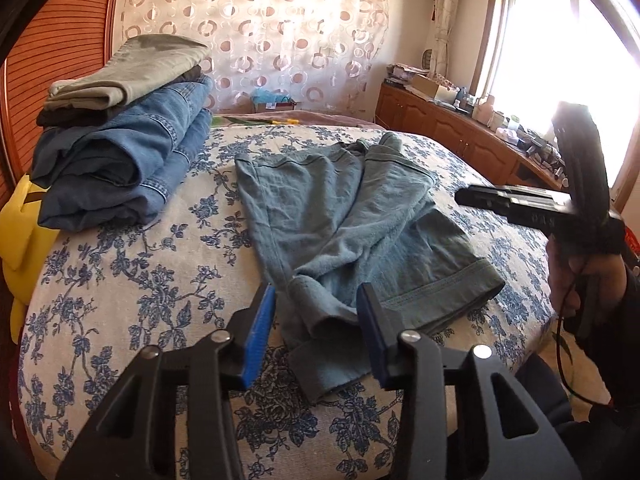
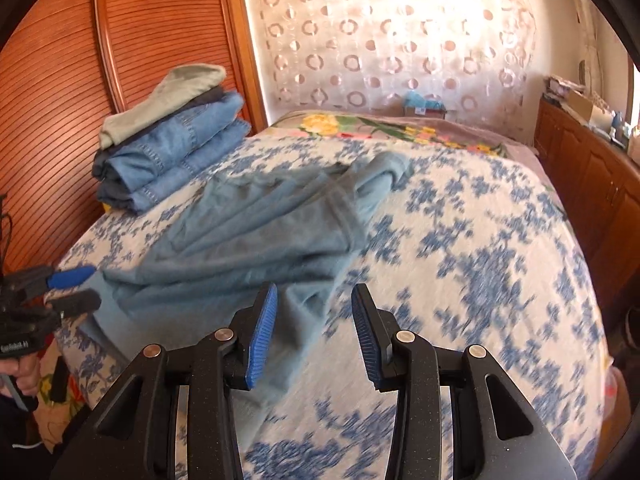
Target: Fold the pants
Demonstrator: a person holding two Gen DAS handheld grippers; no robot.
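Observation:
Grey-blue pants [image 1: 340, 216] lie spread and wrinkled on the flowered bedspread [image 1: 120, 280], waist far, legs toward me. In the left wrist view my left gripper [image 1: 316, 288] straddles a bunched leg hem. The cloth brushes the right pad, but a thin gap shows at the left pad [image 1: 260, 332]. The right wrist view is blurred; there my right gripper [image 2: 316, 292] hangs open over the near right edge of the pants [image 2: 256, 232], with cloth under its left finger and bedspread in the gap. The left gripper [image 2: 86, 286] shows at the far left, and the right gripper [image 1: 464, 198] at the right, in a hand.
A stack of folded jeans and other clothes [image 1: 120, 152] sits at the bed's far left corner, by a slatted wooden door [image 2: 60, 100]. A yellow object [image 1: 20, 232] lies at the left edge. Low wooden cabinets [image 1: 460, 136] with clutter run along the right under a bright window [image 1: 560, 60].

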